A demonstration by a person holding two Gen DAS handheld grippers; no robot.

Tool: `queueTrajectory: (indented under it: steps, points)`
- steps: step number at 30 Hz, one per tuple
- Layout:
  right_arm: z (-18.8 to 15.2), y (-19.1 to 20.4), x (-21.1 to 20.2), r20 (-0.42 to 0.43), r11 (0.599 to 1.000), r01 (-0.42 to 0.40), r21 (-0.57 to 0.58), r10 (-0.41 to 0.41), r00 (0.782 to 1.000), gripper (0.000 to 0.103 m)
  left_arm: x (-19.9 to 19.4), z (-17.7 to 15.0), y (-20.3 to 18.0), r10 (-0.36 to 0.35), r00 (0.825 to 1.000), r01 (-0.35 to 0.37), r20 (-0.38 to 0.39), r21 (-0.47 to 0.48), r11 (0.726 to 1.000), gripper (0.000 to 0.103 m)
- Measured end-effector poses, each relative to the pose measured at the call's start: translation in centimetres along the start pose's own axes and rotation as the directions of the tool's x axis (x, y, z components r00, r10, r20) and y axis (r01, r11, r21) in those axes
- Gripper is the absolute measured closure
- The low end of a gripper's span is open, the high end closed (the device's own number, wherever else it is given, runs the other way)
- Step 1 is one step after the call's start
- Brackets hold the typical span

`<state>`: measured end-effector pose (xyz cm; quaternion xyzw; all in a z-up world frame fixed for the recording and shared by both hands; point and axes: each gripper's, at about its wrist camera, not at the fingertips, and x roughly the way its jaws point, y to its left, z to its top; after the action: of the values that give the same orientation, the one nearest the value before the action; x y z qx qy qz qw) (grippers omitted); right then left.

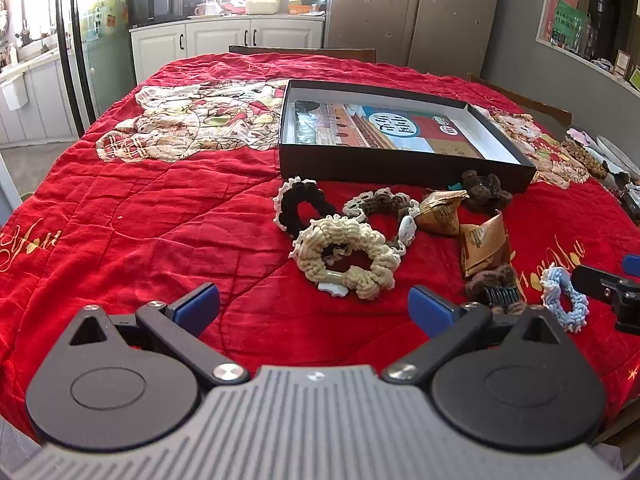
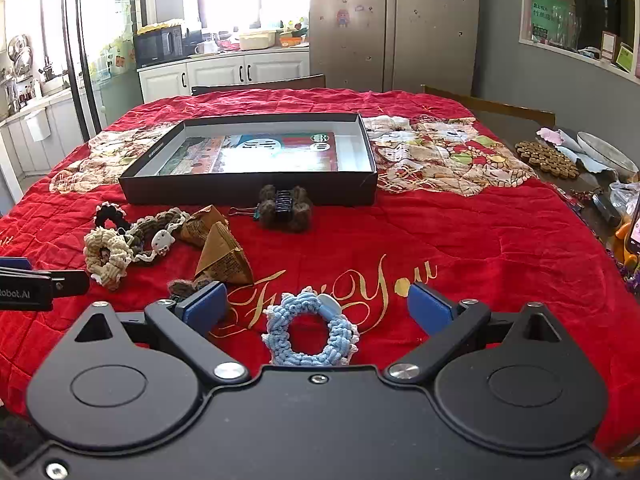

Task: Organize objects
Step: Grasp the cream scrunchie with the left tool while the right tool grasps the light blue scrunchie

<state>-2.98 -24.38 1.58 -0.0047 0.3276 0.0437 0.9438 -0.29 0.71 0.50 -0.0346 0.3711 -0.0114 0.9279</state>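
Left wrist view: the left gripper (image 1: pixel 314 306) is held low and level over the red quilt (image 1: pixel 140 216), fingers spread wide with nothing between them. Just ahead lies the cream scrunchie (image 1: pixel 346 256); beyond it, the black box (image 1: pixel 400 140).

Right wrist view: the right gripper (image 2: pixel 316 306) is likewise level, its fingers spread, and the blue scrunchie (image 2: pixel 310 332) lies on the quilt between them, untouched.
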Motion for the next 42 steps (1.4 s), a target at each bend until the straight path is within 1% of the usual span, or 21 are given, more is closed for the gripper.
queueTrajectory:
  steps: [7, 23, 29, 34, 36, 42]
  points:
    - [-0.1, 0.0, 0.0, -0.002, 1.000, -0.003, -0.005, 0.003, 1.000, 0.011, 0.1, 0.1, 0.1, -0.011, 1.000, 0.011, 0.002, 0.001, 1.000, 0.000]
    - [-0.1, -0.3, 0.5, -0.012, 1.000, 0.005, -0.003, -0.005, 1.000, 0.018, 0.4, 0.3, 0.7, -0.011, 1.000, 0.011, 0.005, 0.000, 1.000, 0.000]
    - [-0.1, -1.0, 0.8, -0.013, 1.000, 0.012, 0.010, -0.012, 1.000, 0.024, 0.9, 0.5, 1.3, -0.017, 1.000, 0.017, 0.015, 0.002, 1.000, 0.000]
    - [-0.1, -1.8, 1.5, -0.026, 0.999, 0.021, 0.025, -0.020, 0.999, 0.032, 1.5, 0.7, 1.9, -0.030, 0.999, 0.029, 0.030, 0.007, 1.000, 0.006]
    - [-0.2, -2.2, 1.7, -0.037, 0.999, 0.024, 0.032, -0.023, 0.999, 0.036, 1.8, 0.7, 2.2, -0.032, 0.999, 0.032, 0.030, 0.006, 0.999, 0.011]
    - [-0.7, -2.6, 2.8, -0.072, 0.999, 0.026, 0.025, -0.024, 0.997, 0.040, 2.7, 0.5, 2.7, -0.061, 0.998, 0.061, 0.016, -0.002, 0.998, 0.017]
